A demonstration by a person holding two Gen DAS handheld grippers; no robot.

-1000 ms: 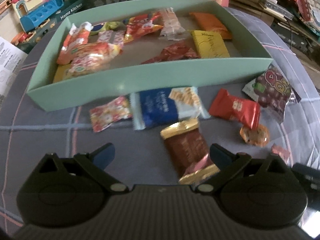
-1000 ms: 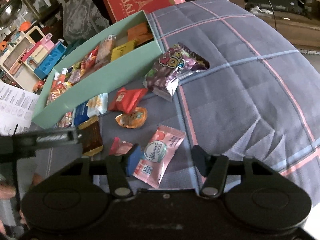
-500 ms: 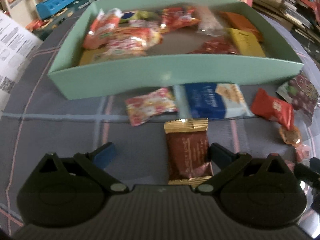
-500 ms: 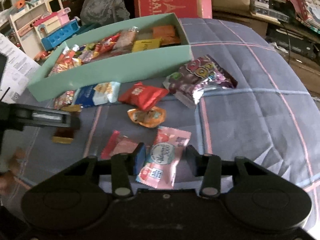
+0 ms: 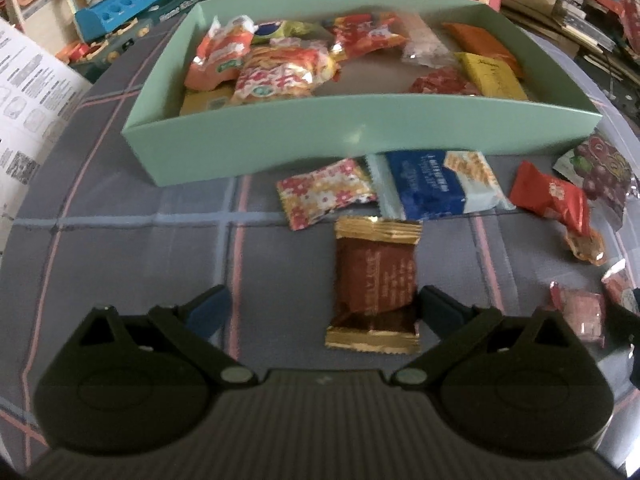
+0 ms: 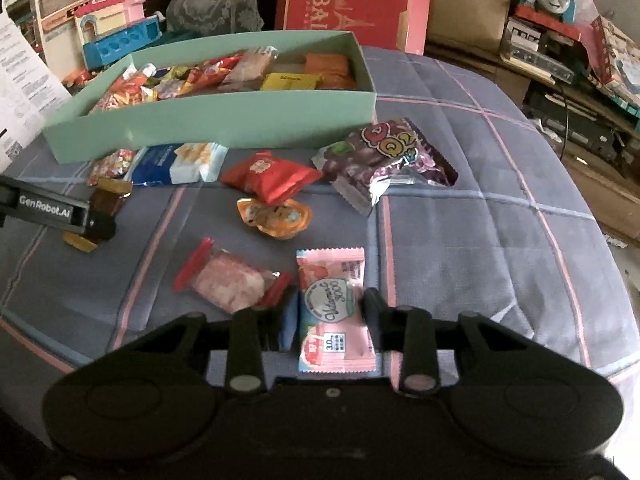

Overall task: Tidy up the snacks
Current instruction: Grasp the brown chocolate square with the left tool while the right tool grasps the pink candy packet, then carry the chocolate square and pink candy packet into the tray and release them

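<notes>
A green box point(image 5: 280, 144) point(image 6: 224, 120) holds several snack packets. Loose snacks lie in front of it on the checked cloth. My left gripper point(image 5: 320, 304) is open; a brown and gold packet point(image 5: 376, 276) lies against its right finger, inside the gap. My right gripper point(image 6: 330, 312) has closed in around a pink packet point(image 6: 332, 308), its fingers touching the packet's sides. A blue cracker packet point(image 5: 436, 188), a floral candy point(image 5: 324, 196), a red packet point(image 6: 272, 176), an orange jelly cup point(image 6: 276, 216), a purple gummy bag point(image 6: 384, 156) and a pink candy point(image 6: 228, 280) lie loose.
A red carton point(image 6: 352, 0) stands behind the box. Toys point(image 6: 108, 28) sit at the back left, printed paper point(image 5: 28, 92) at the left, cluttered shelves point(image 6: 560, 40) at the right. The left gripper's arm point(image 6: 52, 208) shows at the right view's left edge.
My left gripper shifted left so the brown packet now sits by its right finger. My right gripper's fingers have narrowed onto the pink packet.
</notes>
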